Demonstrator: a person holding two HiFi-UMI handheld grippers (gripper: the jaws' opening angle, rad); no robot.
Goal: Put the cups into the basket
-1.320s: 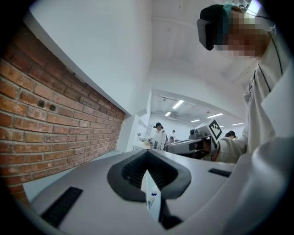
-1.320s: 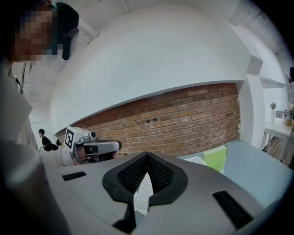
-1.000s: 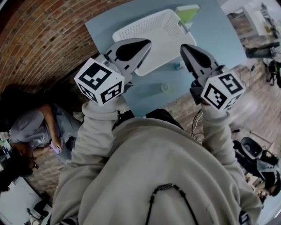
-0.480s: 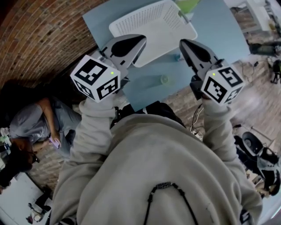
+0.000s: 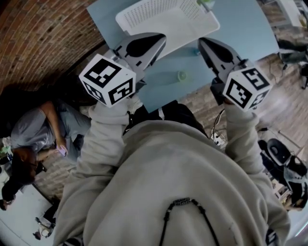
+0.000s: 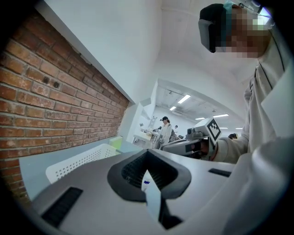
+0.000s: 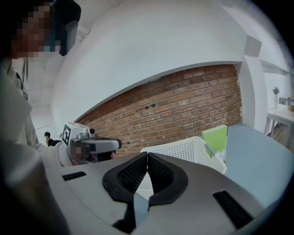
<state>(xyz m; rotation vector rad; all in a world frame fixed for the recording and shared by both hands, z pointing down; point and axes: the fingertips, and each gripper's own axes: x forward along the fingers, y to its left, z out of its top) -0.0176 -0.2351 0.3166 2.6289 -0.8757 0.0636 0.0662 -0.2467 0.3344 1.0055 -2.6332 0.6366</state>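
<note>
**Over the blue table: both grippers closed, cup outside the basket**

On the table (image 5: 240,33) a small green cup (image 5: 181,75) stands near the front edge. In the head view it lies between the two grippers and apart from the white basket (image 5: 163,17), which sits further back. A green box (image 5: 206,4) stands just behind the basket. The left gripper (image 5: 161,39) shows its tip at the basket's near rim, its jaws pressed together with nothing held. The right gripper (image 5: 202,42) is likewise closed tight and empty, its tip by the basket's right corner
</note>
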